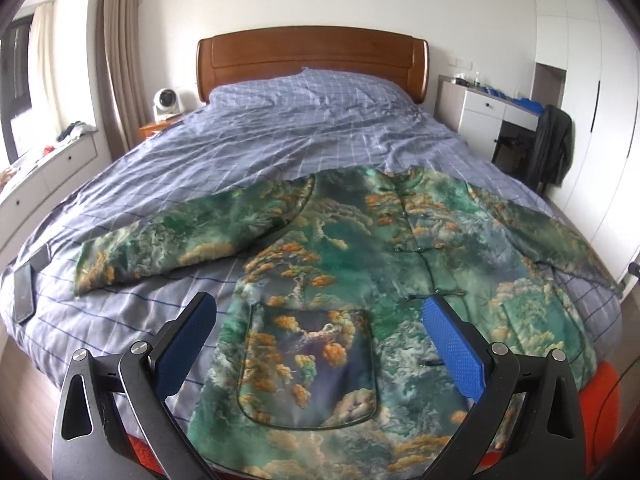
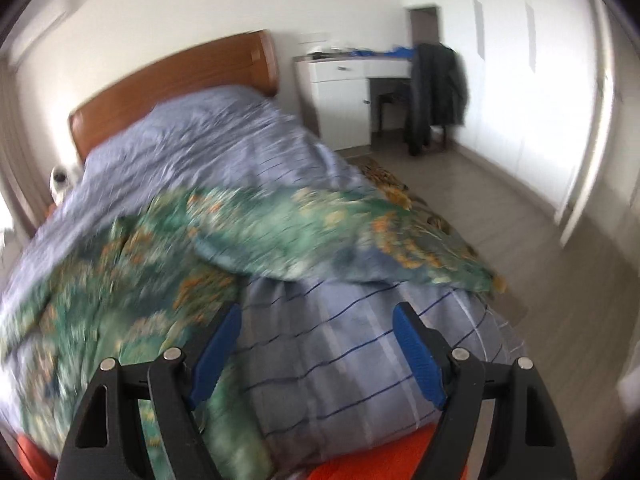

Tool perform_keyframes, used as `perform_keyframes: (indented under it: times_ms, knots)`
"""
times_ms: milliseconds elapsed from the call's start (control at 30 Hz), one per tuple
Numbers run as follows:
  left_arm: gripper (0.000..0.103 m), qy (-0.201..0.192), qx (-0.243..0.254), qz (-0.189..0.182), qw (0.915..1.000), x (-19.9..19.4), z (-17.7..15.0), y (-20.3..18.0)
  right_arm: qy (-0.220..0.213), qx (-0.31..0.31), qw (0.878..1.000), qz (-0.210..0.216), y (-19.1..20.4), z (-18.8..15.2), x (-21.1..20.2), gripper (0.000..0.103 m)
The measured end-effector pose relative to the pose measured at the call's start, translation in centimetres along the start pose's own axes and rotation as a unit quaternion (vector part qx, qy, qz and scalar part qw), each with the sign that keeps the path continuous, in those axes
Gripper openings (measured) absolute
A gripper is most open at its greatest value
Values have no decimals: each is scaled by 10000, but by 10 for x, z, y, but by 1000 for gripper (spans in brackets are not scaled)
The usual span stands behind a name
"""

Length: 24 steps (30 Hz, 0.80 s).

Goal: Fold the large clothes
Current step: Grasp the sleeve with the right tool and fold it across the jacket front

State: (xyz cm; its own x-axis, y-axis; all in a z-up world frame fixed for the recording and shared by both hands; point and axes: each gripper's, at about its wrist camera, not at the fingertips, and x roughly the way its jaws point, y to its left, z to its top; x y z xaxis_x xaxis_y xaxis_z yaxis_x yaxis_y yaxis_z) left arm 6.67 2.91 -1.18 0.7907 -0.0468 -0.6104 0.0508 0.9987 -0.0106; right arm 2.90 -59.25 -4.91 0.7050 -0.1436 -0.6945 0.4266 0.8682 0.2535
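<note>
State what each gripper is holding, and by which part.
Nothing is held. The left gripper and right gripper are both open above the jacket on the bed.

A wide bed [image 1: 280,152] with a curved reddish-brown wooden headboard is carrying everything, and a blue-grey quilt [image 1: 304,120] with a thin checked grid is covering it from headboard to foot. A padded green jacket [image 1: 344,248] printed with orange and cream clouds is lying front-up across the near half of the quilt, its sleeves stretching out to both sides and one sleeve end reaching past the bed's edge. A dark flat rectangular phone-like object [image 1: 23,292] is resting near the quilt's left corner.
</note>
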Motion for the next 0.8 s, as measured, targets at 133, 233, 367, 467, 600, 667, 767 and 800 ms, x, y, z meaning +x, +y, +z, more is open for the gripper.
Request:
perform_keyframes:
  times_ms: [133, 233, 367, 467, 600, 667, 767, 800]
  knots:
    - [103, 17, 94, 32, 9999, -2, -2, -6, 471, 1759, 9814, 607, -79, 11, 53, 80]
    - [103, 80, 99, 4, 9999, -1, -2, -7, 645, 2723, 9573, 729, -115, 4, 94, 80]
    - [103, 84, 89, 33, 9999, -2, -1, -6, 370, 3694, 9259, 701, -144, -5, 129, 79]
    - [103, 46, 55, 95, 9999, -5, -2, -2, 22, 4128, 9090, 570, -153, -5, 138, 67]
    - [103, 104, -9, 178, 9998, -4, -6, 5, -275, 3640, 9310, -67, -136, 14, 134, 22]
    - [103, 149, -36, 221, 9996, -3, -8, 8, -668, 2824, 9568, -177, -102, 34, 112, 15]
    - [103, 213, -65, 261, 9994, 1, -12, 12, -1216, 997, 9875, -93, -23, 61, 70, 13]
    - [103, 246, -72, 281, 9993, 4, -13, 13, -1368, 413, 9897, -46, 5, 65, 58, 13]
